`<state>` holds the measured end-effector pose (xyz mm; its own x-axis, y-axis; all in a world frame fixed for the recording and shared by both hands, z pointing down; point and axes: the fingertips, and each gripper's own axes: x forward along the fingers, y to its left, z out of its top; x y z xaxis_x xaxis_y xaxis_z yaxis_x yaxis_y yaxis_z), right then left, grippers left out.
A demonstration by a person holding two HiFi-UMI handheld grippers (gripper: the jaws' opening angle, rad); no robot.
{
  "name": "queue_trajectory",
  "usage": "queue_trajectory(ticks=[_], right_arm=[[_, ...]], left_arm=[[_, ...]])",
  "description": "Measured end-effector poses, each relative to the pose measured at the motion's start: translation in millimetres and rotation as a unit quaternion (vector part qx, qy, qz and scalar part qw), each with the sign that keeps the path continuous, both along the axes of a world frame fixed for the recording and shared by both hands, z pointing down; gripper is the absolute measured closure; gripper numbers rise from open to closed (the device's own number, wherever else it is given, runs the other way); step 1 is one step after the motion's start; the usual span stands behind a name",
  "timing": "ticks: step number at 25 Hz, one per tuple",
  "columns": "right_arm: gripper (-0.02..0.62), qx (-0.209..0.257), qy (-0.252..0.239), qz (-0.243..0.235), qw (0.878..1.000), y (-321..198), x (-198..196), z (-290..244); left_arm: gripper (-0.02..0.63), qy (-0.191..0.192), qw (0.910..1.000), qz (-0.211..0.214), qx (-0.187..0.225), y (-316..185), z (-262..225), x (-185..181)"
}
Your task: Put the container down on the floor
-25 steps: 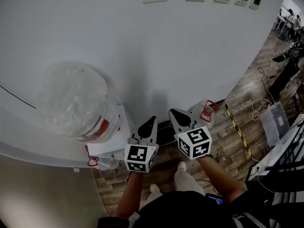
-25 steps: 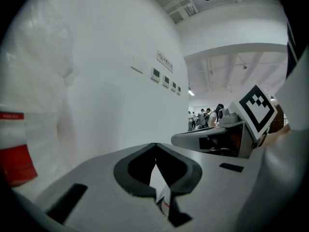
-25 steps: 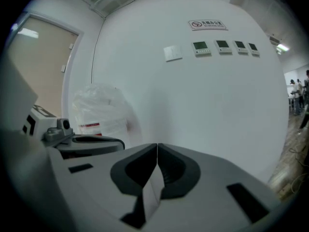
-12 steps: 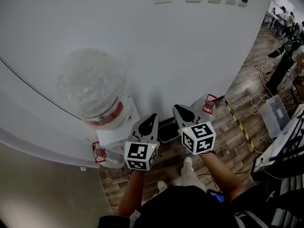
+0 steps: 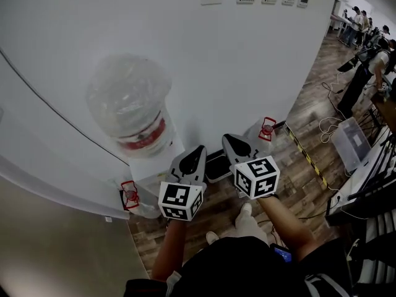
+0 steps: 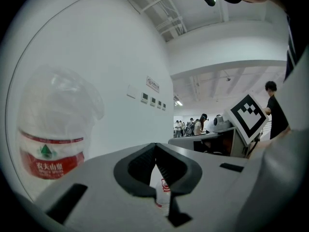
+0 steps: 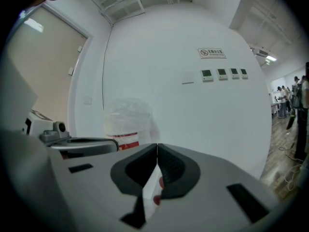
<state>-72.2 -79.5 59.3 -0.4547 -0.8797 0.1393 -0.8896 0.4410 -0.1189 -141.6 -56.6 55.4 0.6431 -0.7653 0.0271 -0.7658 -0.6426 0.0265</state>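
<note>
Head view: smooth white wall, wood-plank floor. Big clear water bottle, crinkly plastic wrap and red label, sits on a white dispenser. Container, a clear plastic jug with red cap, is on the floor by the wall, near right gripper. Right and left gripper both closed, empty. A second ago the bottle sat further left in frame; grippers unchanged.

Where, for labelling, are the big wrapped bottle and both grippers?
big wrapped bottle (image 5: 127, 94): head view, clear body.
left gripper (image 5: 198, 150): head view, tip of its shut fingers.
right gripper (image 5: 228, 140): head view, tip of its shut fingers.
</note>
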Motion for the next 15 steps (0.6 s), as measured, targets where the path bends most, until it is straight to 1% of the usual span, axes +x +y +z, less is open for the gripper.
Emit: queue_trajectory(ticks=[4, 8, 15], right_arm=[[0.565, 0.015, -0.002, 0.003, 1.0, 12, -2, -11], [0.566, 0.02, -0.008, 0.006, 1.0, 20, 1, -18], [0.566, 0.03, -0.003, 0.003, 1.0, 31, 19, -31]], left_arm=[[0.589, 0.009, 0.9999, 0.001, 0.006, 10, -8, -2], [0.589, 0.013, 0.9998, 0.002, 0.017, 18, -19, 0], [0.589, 0.018, 0.9994, 0.007, 0.03, 24, -36, 23]])
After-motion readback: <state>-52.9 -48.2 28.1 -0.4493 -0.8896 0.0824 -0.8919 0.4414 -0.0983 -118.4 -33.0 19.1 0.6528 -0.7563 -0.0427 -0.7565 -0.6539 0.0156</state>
